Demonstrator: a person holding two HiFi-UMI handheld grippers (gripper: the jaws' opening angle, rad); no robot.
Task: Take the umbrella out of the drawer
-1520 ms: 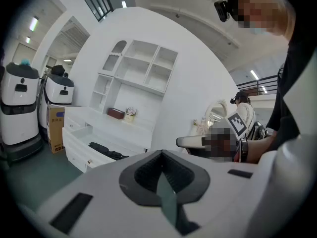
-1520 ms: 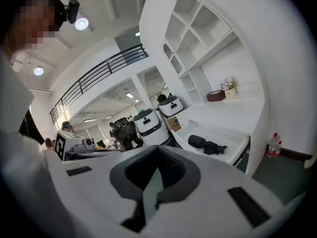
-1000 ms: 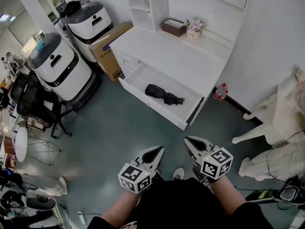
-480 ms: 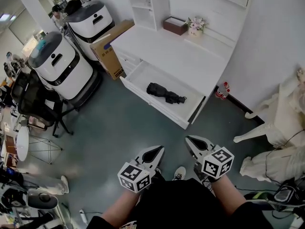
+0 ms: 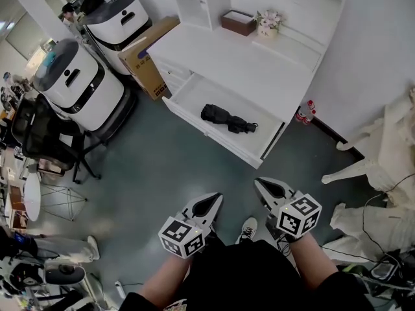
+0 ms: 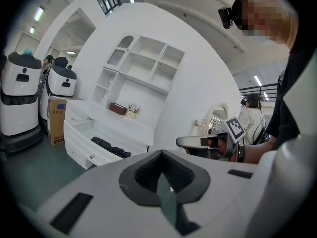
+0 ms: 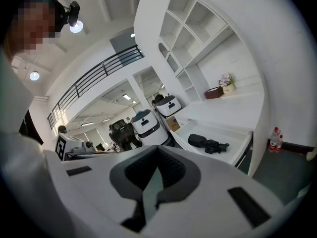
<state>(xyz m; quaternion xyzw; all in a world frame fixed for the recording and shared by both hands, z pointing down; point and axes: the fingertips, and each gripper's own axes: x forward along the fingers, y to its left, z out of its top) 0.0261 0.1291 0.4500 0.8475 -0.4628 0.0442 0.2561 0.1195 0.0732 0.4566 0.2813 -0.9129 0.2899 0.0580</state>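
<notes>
A black folded umbrella lies in the open white drawer of the desk, at the middle of the head view. It also shows as the umbrella in the left gripper view and the umbrella in the right gripper view. My left gripper and right gripper hover side by side close to my body, well short of the drawer. Both are shut and hold nothing. Each points roughly toward the desk.
Two white wheeled robots and a cardboard box stand left of the desk. A black chair is at the far left. On the desk top sit a brown box and a flower pot. Bottles and white ornate furniture stand at the right.
The desk and drawer have drifted slightly right and down in the head view. Both grippers stay where they were, shut.
</notes>
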